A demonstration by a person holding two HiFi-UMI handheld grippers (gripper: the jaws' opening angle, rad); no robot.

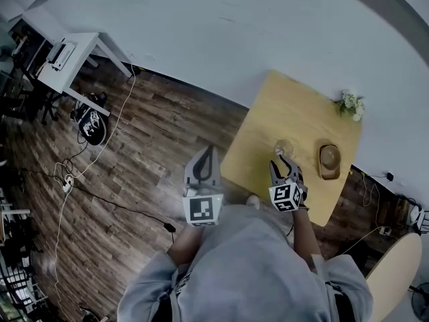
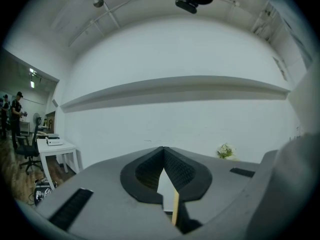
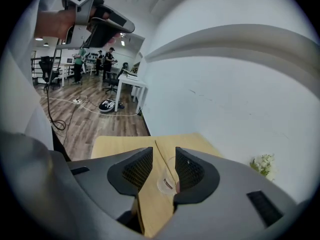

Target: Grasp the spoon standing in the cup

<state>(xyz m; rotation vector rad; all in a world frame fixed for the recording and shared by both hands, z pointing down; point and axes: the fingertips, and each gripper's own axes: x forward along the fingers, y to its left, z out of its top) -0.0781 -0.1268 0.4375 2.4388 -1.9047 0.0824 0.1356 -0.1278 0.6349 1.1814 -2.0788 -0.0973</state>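
On the light wooden table [image 1: 295, 106] stands a clear cup [image 1: 284, 146]. In the right gripper view the cup [image 3: 165, 183] shows between the jaws, and the spoon [image 3: 161, 153] rises from it as a thin slanted handle. My right gripper [image 1: 282, 157] hangs just in front of the cup, tilted down. Its jaws [image 3: 164, 152] stand open either side of the handle without touching it. My left gripper [image 1: 209, 151] is held level over the floor, left of the table, and its pads [image 2: 163, 151] meet at the tip with nothing between them.
A brown bowl-like object [image 1: 329, 161] sits right of the cup, and a small bunch of white flowers [image 1: 351, 104] stands at the table's far corner by the wall. On the wood floor to the left are a white desk [image 1: 67, 59], cables [image 1: 100, 159] and a black bag [image 1: 92, 124].
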